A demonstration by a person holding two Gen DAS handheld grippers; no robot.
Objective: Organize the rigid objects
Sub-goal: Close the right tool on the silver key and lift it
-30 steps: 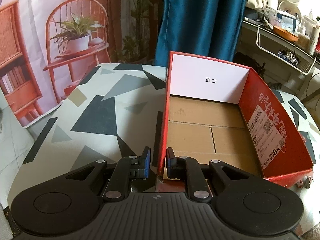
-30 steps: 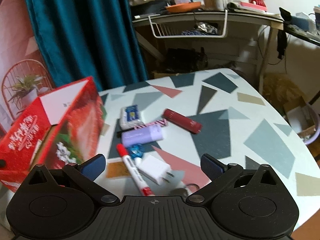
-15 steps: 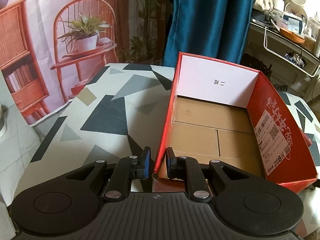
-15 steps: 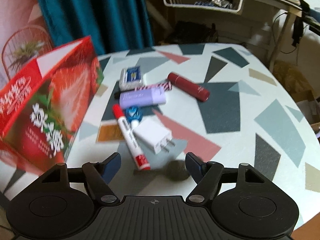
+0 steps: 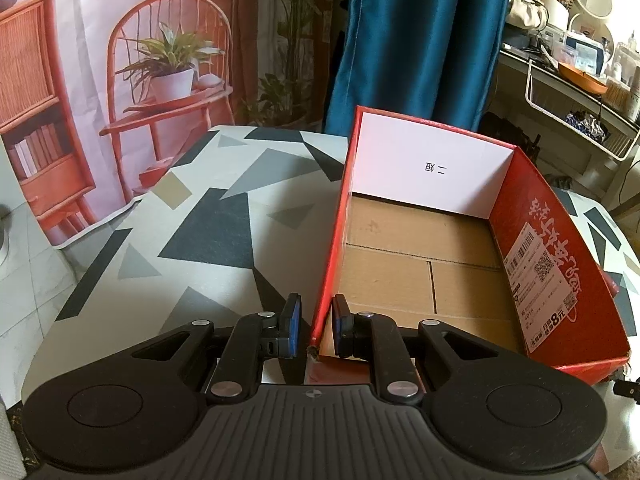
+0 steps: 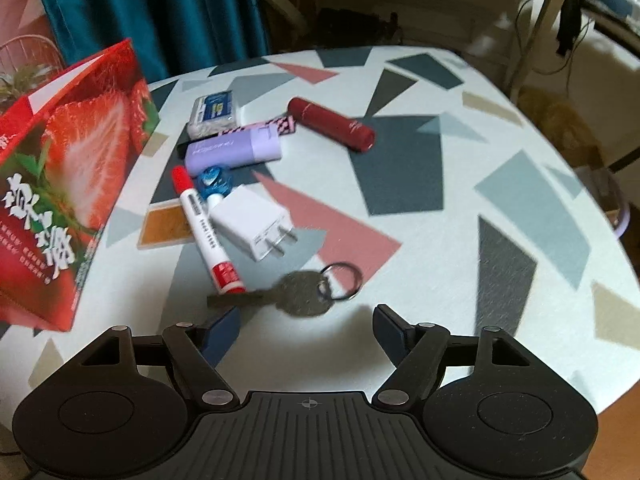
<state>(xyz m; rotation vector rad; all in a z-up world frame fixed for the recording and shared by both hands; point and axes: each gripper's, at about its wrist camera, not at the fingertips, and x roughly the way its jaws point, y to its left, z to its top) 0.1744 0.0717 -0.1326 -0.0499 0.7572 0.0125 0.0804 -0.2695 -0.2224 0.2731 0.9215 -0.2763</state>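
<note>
My left gripper (image 5: 316, 326) is shut on the near left wall of the empty red cardboard box (image 5: 556, 264), one finger outside and one inside. In the right wrist view the box (image 6: 60, 184) stands at the left. My right gripper (image 6: 306, 330) is open and empty, just short of a key on a ring (image 6: 296, 294). Beyond lie a red-capped marker (image 6: 206, 232), a white charger plug (image 6: 254, 222), a blue correction tape (image 6: 214, 180), a purple case (image 6: 234, 152), a red tube (image 6: 330, 128) and a white-and-blue packet (image 6: 214, 114).
The patterned tablecloth covers a round table (image 6: 460, 240); its edge curves off at the right. A teal curtain (image 5: 420, 40) hangs behind the box. A cluttered shelf with a wire basket (image 5: 576, 116) stands at the far right.
My right gripper has dropped toward the table and moved forward, so the key now lies just in front of its fingers. The left gripper stays shut on the box wall, which shifted slightly.
</note>
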